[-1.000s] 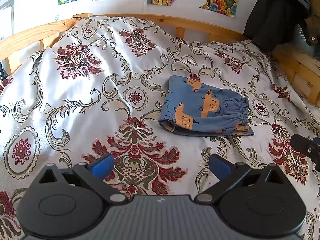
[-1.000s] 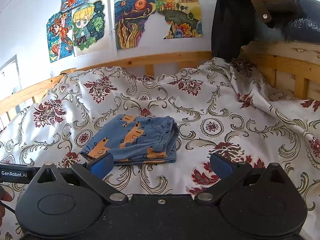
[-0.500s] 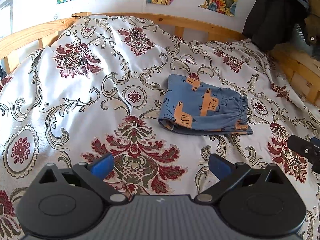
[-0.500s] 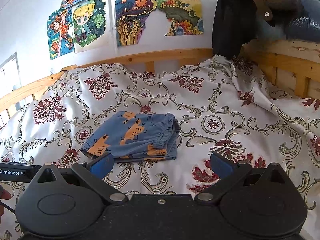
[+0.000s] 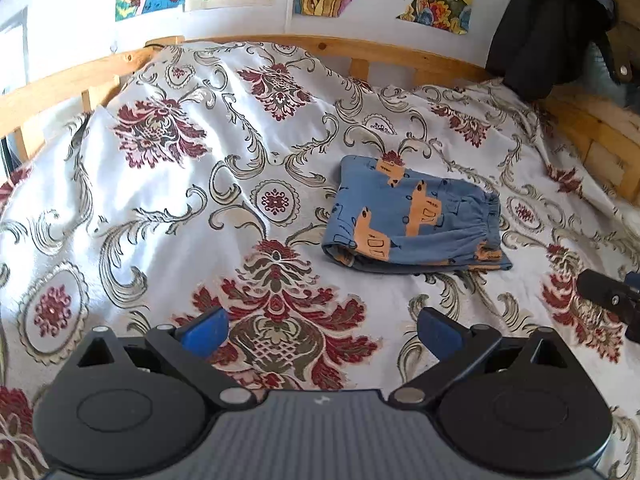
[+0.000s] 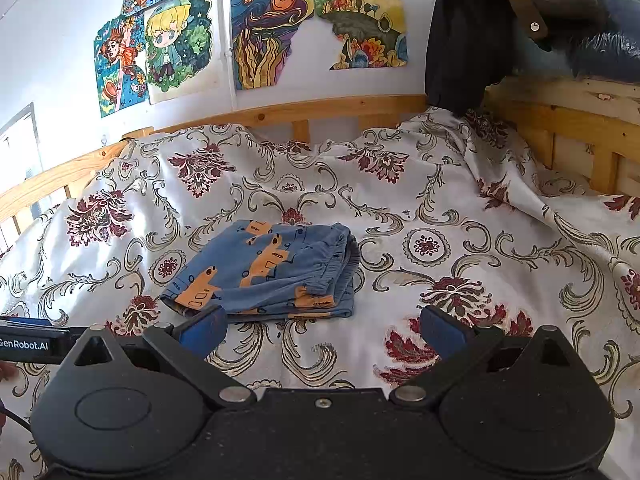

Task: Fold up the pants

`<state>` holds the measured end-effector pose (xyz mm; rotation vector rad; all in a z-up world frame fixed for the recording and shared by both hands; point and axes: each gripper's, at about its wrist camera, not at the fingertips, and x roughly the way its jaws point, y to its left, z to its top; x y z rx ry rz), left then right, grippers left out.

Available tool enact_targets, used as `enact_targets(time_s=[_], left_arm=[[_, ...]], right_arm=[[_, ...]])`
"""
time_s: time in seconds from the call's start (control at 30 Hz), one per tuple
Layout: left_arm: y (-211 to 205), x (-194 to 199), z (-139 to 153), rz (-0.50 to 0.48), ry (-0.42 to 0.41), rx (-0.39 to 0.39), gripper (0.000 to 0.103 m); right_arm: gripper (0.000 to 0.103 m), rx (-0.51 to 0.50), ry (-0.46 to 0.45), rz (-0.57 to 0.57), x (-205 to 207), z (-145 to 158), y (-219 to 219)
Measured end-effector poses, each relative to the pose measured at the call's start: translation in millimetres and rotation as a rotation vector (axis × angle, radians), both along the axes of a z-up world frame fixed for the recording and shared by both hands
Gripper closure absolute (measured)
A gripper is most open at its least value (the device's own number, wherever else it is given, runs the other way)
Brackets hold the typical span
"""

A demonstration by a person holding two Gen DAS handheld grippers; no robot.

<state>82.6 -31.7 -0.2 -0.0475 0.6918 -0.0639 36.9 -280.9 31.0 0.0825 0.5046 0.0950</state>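
We see the bed (image 5: 168,184) under a floral bedspread (image 6: 460,208). The pants (image 5: 416,216), blue with orange print, lie folded flat near its middle. Our left hand-held gripper (image 5: 322,326) and right hand-held gripper (image 6: 322,326) hover short of the pants, each spread wide, holding nothing.
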Motion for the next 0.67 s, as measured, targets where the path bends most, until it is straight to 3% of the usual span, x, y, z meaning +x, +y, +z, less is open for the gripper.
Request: enact_targets(time_s=[0.17,0.67], left_arm=[[-5.4,-0.9,2.5,-0.050,-0.001,0.029,0.000],[-7.0,-5.6,5.1,-0.101,-0.028,0.019,0.000]], right_arm=[[0.001,-0.001,0.001,0.000,0.3,0.2,-0.1],[0.001,-0.001,0.003,0.002,0.1,-1.0,0.4]])
